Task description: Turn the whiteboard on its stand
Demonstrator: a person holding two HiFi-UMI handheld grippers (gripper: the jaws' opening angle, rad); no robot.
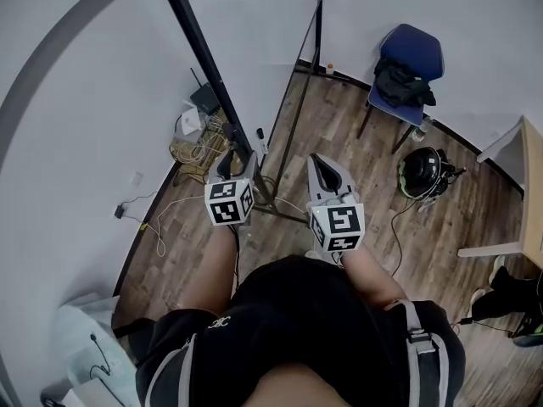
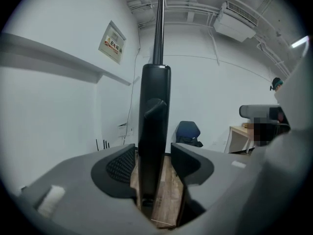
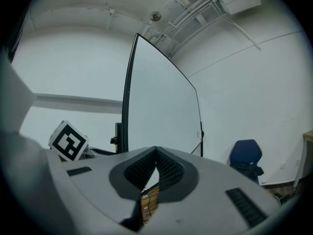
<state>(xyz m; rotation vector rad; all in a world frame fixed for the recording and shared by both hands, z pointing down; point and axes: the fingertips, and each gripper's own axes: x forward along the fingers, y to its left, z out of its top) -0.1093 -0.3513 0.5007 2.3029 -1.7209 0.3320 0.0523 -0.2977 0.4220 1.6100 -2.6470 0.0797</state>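
Standing upright in the right gripper view, the large white whiteboard with a thin black frame (image 3: 161, 97) is seen at a slant. Its near edge is to the left and its far edge runs away toward a blue padded chair (image 3: 247, 155). The board is in front of the person, close to a white wall (image 1: 68, 193).

The stand's thick black upright post (image 2: 155, 106) rises in the left gripper view, with a thinner metal pole (image 2: 159, 23) above it. The left claw (image 2: 153, 153) is wide open around this post. The post sits between the two ribbed pads, nearer the one at the view's left, and a strip of floor shows between it and the other pad. Neither pad is seen pressing on it.

The right claw (image 3: 156, 152) is near the left one and looks toward the board face. Its pads meet at the tips and nothing is between them.

In the head view both claws reach out ahead of the person's body, each bearing a black-and-white marker cube (image 1: 229, 202), above the brown wood-plank floor (image 1: 339, 108). At the wall's base lies a tangle of cables (image 1: 191, 147) with a small black router (image 1: 204, 100). The chair, with dark clothing piled on it, is well apart to the right — a round black helmet-like object with a green rim (image 1: 424, 172) lies on the floor near it.
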